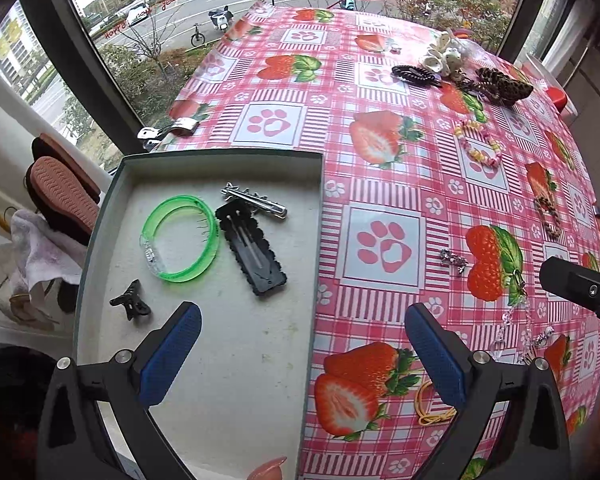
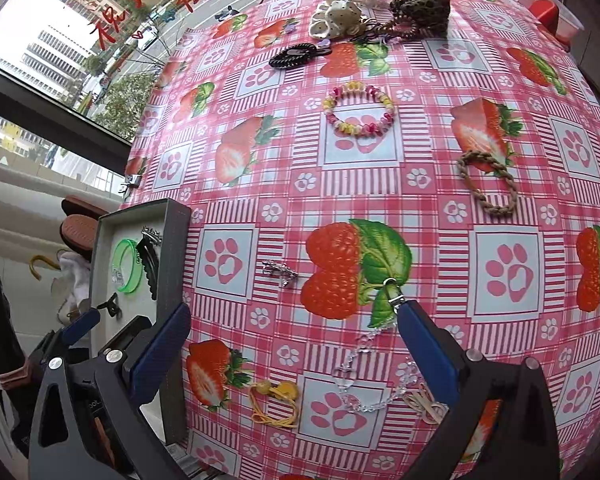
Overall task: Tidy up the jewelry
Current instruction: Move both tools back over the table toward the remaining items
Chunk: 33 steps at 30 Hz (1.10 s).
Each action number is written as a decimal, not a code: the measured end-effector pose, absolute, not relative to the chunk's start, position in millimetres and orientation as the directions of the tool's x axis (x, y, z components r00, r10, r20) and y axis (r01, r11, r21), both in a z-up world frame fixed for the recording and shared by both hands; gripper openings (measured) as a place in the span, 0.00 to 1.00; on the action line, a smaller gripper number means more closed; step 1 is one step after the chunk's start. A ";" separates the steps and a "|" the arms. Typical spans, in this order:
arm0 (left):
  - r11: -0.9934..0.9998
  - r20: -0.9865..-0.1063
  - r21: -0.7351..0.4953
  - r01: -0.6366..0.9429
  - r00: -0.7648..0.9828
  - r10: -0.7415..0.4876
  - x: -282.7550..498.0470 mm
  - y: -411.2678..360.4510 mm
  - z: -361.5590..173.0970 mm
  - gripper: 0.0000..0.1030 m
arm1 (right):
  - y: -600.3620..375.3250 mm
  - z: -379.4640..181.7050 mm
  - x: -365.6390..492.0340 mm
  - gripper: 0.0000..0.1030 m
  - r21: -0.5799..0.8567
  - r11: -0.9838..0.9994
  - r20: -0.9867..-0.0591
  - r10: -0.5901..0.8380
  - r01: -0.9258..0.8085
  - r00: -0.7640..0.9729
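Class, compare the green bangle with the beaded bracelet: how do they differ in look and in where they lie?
The green bangle is a smooth, translucent, single-colour band; the beaded bracelet is a ring of small pink, yellow and white beads. The green bangle lies inside the grey box; the beaded bracelet lies on the strawberry tablecloth. Both lie flat as closed rings.

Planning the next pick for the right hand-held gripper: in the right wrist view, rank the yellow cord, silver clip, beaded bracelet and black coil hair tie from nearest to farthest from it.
1. Yellow cord, between the fingers, low left.
2. Silver clip, mid-table, left of the big strawberry.
3. Beaded bracelet, farther up, centre.
4. Black coil hair tie, near the far pile.
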<state>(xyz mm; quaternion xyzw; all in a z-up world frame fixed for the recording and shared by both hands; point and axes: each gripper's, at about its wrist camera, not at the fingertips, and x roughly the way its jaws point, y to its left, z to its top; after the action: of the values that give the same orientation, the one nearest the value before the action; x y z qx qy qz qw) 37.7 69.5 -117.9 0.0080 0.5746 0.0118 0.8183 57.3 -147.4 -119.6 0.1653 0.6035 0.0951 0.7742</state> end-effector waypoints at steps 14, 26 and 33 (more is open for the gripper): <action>0.998 -0.973 -0.019 0.056 0.230 -0.031 57.6 4.6 -147.4 1.00 | -234.2 -140.0 40.5 1.00 0.257 0.950 -0.953 0.219 0.179 0.210; 1.000 -0.978 0.005 0.009 0.210 0.003 80.2 -17.9 -171.2 1.00 | -266.0 -151.3 63.9 1.00 0.189 0.971 -0.967 0.158 0.148 0.198; 0.999 -0.975 0.029 0.039 0.222 0.020 85.5 -32.1 -180.1 1.00 | -270.0 -159.9 82.7 1.00 0.154 0.983 -0.971 0.132 0.103 0.200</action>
<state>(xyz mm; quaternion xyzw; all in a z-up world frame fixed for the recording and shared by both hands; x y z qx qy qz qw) 85.5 -32.1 -180.1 0.0234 0.6237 -0.0061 0.7813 82.7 -270.0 -159.9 0.0927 0.6326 0.0093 0.7689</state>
